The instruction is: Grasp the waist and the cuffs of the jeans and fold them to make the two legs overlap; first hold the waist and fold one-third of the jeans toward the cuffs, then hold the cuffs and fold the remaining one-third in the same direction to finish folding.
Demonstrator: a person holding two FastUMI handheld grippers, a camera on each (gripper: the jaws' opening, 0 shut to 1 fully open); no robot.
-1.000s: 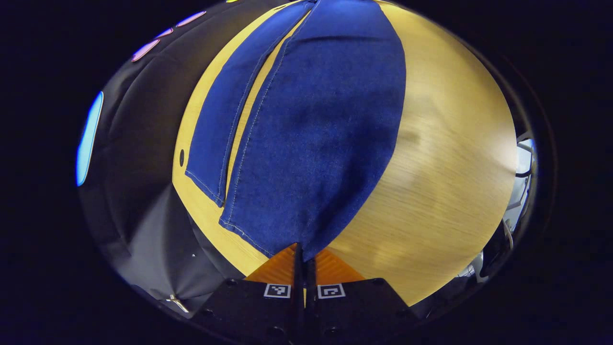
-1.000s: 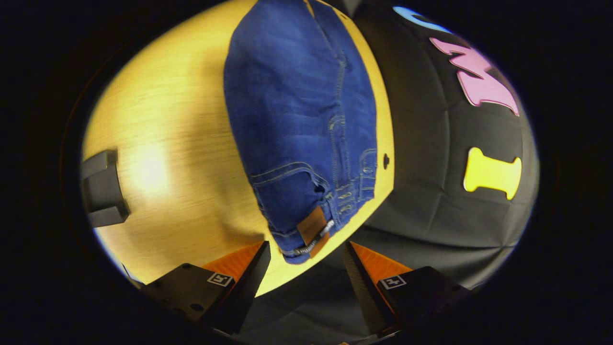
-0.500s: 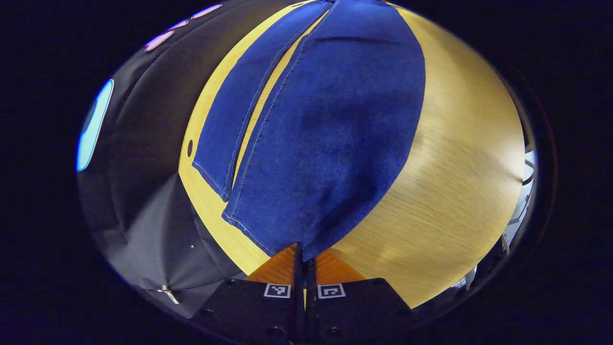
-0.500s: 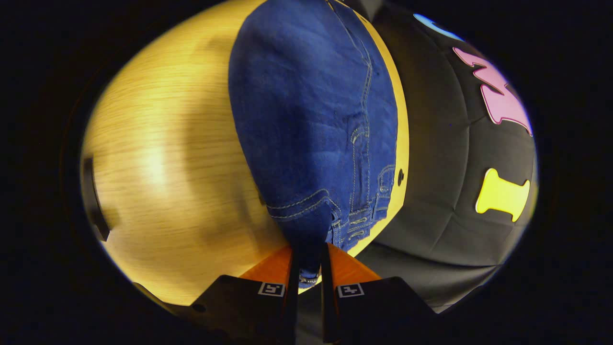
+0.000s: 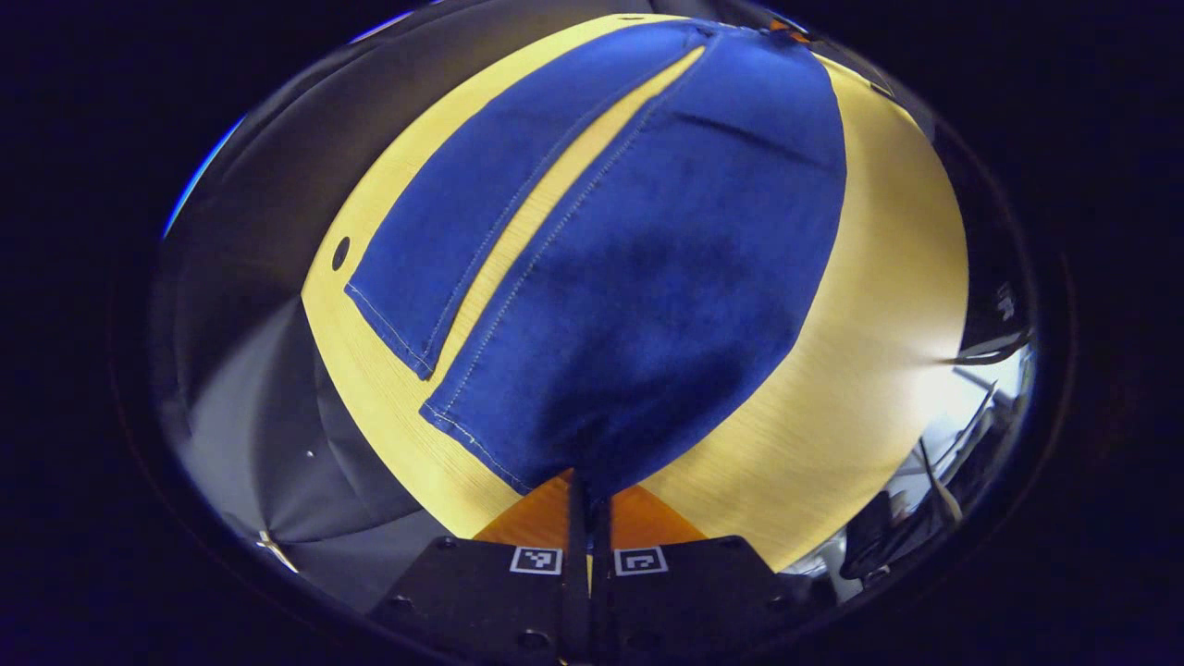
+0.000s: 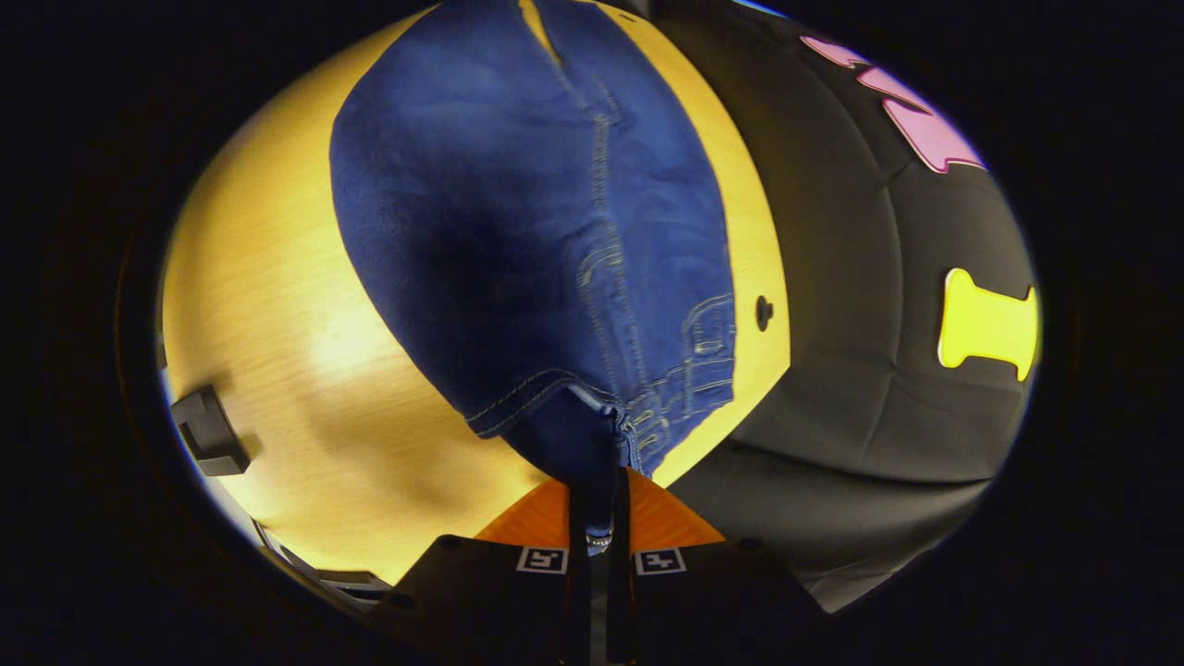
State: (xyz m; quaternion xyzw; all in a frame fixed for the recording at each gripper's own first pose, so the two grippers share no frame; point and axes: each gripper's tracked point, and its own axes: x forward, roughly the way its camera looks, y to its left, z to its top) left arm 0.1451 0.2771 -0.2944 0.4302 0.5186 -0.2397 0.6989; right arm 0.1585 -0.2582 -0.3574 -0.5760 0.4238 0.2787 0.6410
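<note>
Lying flat on the worktop (image 5: 879,305), legs side by side: jeans (image 5: 647,268). Left tongs (image 5: 585,495) clamped on the near cuff, right tongs (image 6: 599,504) pinched on the waist corner. Soft, fairly heavy denim, likely to sag; best gripped at hems and waistband.

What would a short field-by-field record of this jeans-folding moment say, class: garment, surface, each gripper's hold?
garment: blue jeans, two legs side by side, not yet overlapping
surface: wooden table
left gripper: jaws closed on the cuff of the nearer leg
right gripper: jaws closed on the waist
far leg: flat on the table, cuff free
</note>
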